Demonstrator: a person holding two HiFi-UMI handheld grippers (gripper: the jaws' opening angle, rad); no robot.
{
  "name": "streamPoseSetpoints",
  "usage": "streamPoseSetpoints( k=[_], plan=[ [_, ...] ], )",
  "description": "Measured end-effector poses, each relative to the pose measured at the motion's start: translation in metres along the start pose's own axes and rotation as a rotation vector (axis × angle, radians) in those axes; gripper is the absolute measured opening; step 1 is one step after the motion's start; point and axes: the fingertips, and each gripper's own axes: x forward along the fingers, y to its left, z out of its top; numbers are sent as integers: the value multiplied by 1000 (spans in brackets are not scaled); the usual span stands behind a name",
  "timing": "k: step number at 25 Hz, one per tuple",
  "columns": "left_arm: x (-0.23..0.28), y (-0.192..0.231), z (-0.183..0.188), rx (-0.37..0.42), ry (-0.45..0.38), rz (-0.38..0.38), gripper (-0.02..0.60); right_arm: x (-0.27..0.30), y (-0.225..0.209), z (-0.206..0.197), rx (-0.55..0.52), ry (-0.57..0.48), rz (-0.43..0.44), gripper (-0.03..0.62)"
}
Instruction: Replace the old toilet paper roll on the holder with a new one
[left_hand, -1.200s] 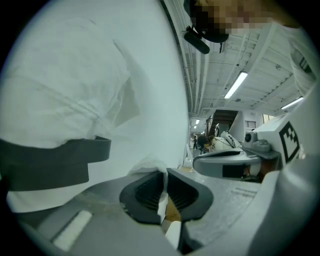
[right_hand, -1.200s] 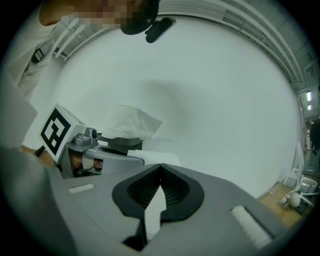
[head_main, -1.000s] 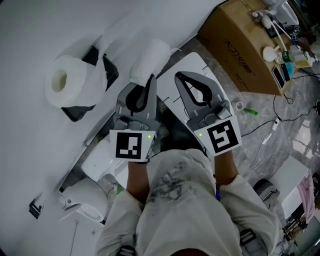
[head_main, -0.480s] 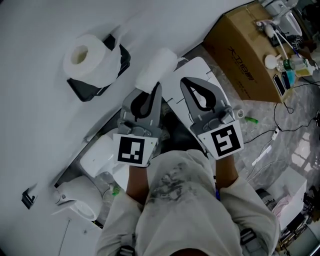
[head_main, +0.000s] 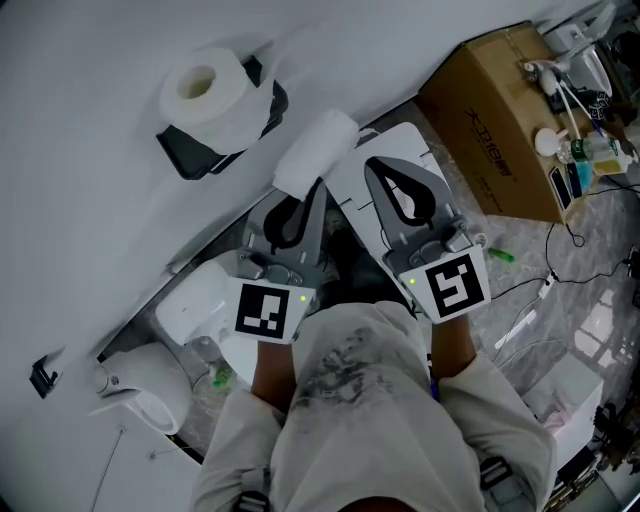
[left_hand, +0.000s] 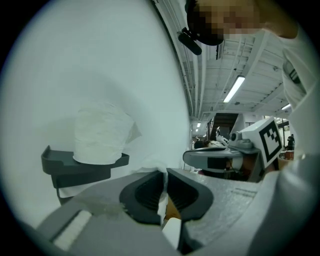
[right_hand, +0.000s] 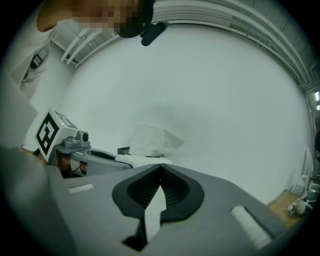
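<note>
A full white toilet paper roll (head_main: 215, 92) sits on the dark wall holder (head_main: 190, 155) at the upper left of the head view. The same roll (left_hand: 100, 135) and holder (left_hand: 75, 167) lie ahead and to the left in the left gripper view. My left gripper (head_main: 316, 190) is shut on a slimmer white roll (head_main: 315, 148), which sticks up past the jaws toward the wall. Paper and brown cardboard show between its pads (left_hand: 165, 172). My right gripper (head_main: 378, 166) is beside it, shut with nothing in it, and its tips (right_hand: 160, 166) meet.
A white toilet lid (head_main: 415, 150) lies under the grippers, with a white fixture (head_main: 195, 305) at the lower left. A cardboard box (head_main: 495, 110) with bottles on top stands at the right. Cables (head_main: 540, 290) trail over the stone floor.
Both grippers have moved nearer the white wall, and the held roll is now closer to the holder. The jaws have not changed.
</note>
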Motion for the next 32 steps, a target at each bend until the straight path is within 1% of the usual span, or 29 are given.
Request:
streamPoseSetpoints(
  k=[11,17,21,29,30,32],
  plan=[
    [-41,13,0,-6,-8,56,18,25,33,19,-10,-27,82,3],
    [-62,17,-4,-31,-3,80,18,40,51,28,-23,-34,121,3],
    [-76,23,-7,-41,-4,106,19,48,61,30,-23,-31,139,3],
    [-100,36,-4,-25,-6,133,20,66,70,40,-11,-38,158,5],
    [-102,37,-3,-24,-7,137,20,69,71,42,-9,-44,162,6],
    [-105,40,-3,-23,-7,142,20,75,74,45,-7,-41,174,42]
  ],
)
